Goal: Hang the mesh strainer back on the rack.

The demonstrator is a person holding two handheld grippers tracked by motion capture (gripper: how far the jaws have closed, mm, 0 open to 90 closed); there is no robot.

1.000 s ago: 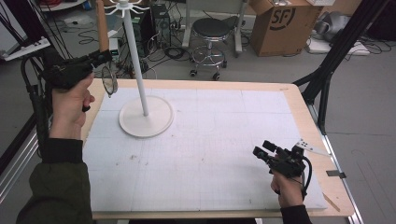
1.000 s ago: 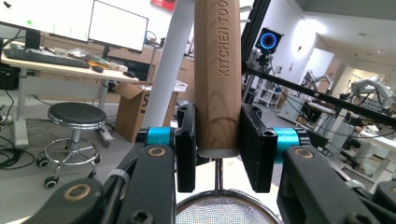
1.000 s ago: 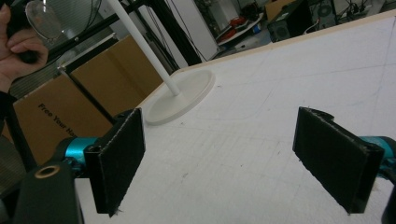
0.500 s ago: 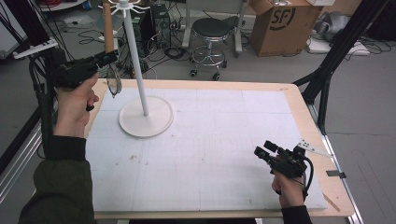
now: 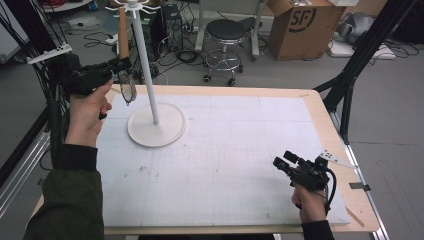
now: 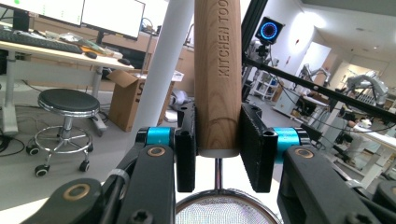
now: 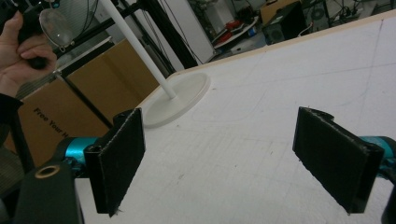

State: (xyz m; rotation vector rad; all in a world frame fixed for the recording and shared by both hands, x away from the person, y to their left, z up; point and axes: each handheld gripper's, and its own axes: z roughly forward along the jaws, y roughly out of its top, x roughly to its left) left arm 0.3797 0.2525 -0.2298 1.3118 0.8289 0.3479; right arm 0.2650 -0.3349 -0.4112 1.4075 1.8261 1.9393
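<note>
While my left gripper point(image 6: 218, 154) clamps the wooden handle point(image 6: 218, 79) of a strainer point(image 5: 128, 89), I hold it upright beside the white stand point(image 5: 156, 131), at the table's point(image 5: 320, 107) far left corner. Its mesh bowl hangs just below the jaws, and the handle rises toward the hooks at the pole's top. My right gripper point(image 7: 233, 163) rests low over the mat near the right edge, jaws wide apart with nothing between them.

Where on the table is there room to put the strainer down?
The white mat lies bare from the stand's round base across to the right gripper, and along the far edge. It is crowded only at the far left, where the left gripper holds the strainer beside the pole.
</note>
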